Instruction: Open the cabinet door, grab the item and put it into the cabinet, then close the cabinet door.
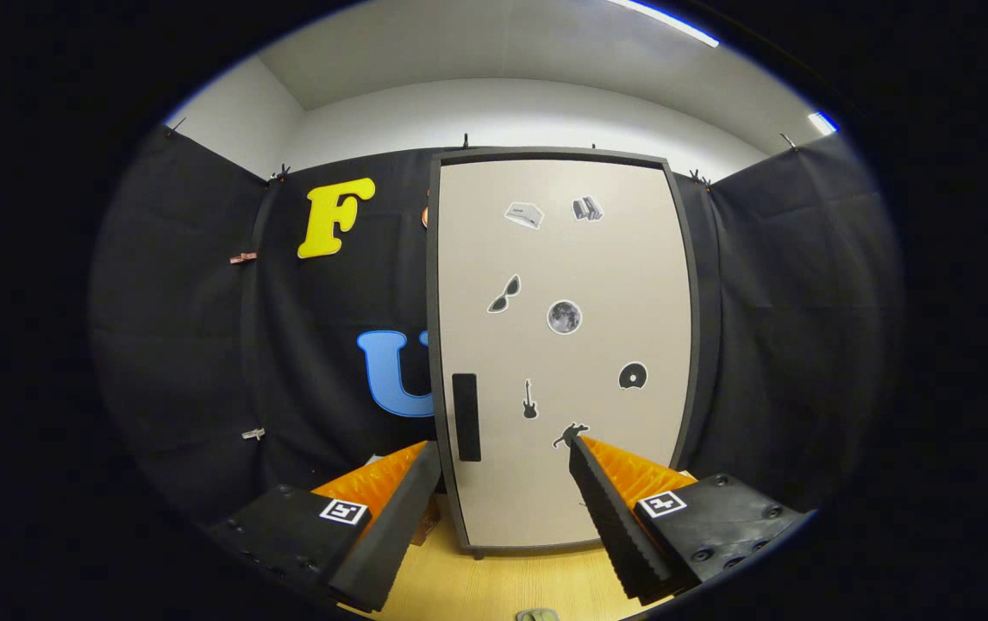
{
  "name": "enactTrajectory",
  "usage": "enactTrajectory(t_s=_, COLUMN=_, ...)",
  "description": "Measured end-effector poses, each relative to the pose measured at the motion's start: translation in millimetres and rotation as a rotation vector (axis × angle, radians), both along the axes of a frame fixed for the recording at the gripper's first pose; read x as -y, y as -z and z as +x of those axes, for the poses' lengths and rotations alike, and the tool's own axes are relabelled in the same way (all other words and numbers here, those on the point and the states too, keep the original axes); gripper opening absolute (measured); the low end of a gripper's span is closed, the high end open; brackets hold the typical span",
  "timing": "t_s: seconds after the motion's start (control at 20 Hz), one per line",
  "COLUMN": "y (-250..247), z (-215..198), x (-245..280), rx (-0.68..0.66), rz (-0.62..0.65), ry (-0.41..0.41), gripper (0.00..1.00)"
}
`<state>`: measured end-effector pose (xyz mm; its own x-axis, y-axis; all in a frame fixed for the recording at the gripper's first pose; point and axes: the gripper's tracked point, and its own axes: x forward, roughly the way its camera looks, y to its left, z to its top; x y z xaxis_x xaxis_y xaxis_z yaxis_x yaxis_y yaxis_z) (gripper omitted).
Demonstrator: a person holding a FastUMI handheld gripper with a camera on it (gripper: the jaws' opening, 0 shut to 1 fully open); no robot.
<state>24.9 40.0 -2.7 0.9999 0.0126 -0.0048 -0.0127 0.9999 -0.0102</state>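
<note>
A tall cabinet (563, 345) with a beige door in a dark frame stands upright on the wooden table, straight ahead of my fingers. Its door is closed, with several small stickers on it. A dark vertical handle (465, 417) sits low on the door's left side, just beyond my left fingertip. My gripper (504, 453) is open, its two fingers spread wide with nothing between them, a short way in front of the door. A small greyish object (537, 615) lies on the table below the fingers, mostly cut off.
The light wooden table (494, 578) runs under the cabinet and the fingers. A small brownish thing (427, 522) peeks out beside the cabinet's lower left corner, behind my left finger. Black cloth walls close in behind and on both sides.
</note>
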Motion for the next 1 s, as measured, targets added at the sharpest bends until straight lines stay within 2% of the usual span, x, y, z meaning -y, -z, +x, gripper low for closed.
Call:
enactTrajectory(t_s=0.75, y=39, z=107, x=-52, rx=-0.06, rz=0.018, ry=0.008, gripper=0.98)
enactTrajectory(t_s=1.0, y=52, z=147, x=-45, rx=-0.065, rz=0.032, ry=0.041, gripper=0.91)
